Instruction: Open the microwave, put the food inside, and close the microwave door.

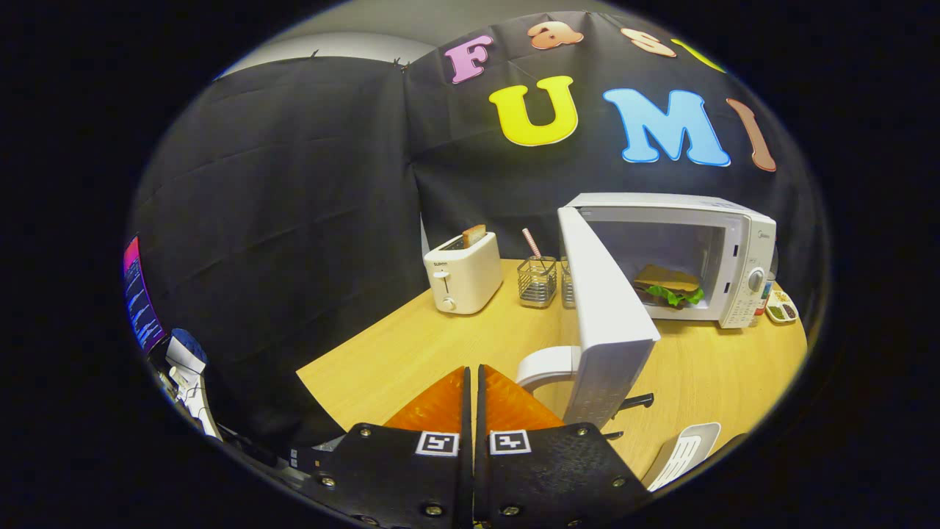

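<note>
With the sandwich (668, 286) inside, the tool (472, 382), fingers together, should push the light, rigid microwave door (606, 316) near its handle (547, 365)

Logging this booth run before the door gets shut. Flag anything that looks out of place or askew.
Nothing looks damaged or spilled. The microwave door hangs wide open with the sandwich already inside the microwave, as expected at this step. The hand-held gripper is shut and empty, close beside the door handle. The toaster stands upright.
</note>
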`<state>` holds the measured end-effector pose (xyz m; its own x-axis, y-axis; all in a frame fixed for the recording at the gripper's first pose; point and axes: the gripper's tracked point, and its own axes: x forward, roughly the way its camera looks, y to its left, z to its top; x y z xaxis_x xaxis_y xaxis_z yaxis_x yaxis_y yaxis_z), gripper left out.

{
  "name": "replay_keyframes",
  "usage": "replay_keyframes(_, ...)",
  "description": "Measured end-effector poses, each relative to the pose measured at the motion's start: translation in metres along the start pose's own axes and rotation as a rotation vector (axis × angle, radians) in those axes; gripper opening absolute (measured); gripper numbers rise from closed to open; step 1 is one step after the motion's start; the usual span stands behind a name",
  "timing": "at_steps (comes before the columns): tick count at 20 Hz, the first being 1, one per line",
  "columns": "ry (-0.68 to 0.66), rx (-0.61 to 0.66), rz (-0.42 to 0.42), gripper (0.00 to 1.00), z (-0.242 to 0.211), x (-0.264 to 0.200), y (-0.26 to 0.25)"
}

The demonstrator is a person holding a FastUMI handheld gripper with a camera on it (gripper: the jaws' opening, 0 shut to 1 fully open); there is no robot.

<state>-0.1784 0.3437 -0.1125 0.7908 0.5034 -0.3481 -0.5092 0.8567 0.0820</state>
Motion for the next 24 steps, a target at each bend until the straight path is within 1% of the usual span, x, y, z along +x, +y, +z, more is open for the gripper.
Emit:
replay_keyframes(2,0.002,0.01,-0.015,0.01,0.001,-0.001,-0.016)
replay_keyframes(4,0.006,0.046,-0.03,0.01,0.003,-0.003,-0.038)
replay_keyframes(11,0.003,0.078,-0.138,0.02,0.018,-0.005,-0.124)
replay_keyframes(15,-0.004,0.089,-0.162,0.02,0.028,0.003,-0.156)
replay_keyframes(24,-0.009,0.098,-0.185,0.02,0.04,0.03,-0.206)
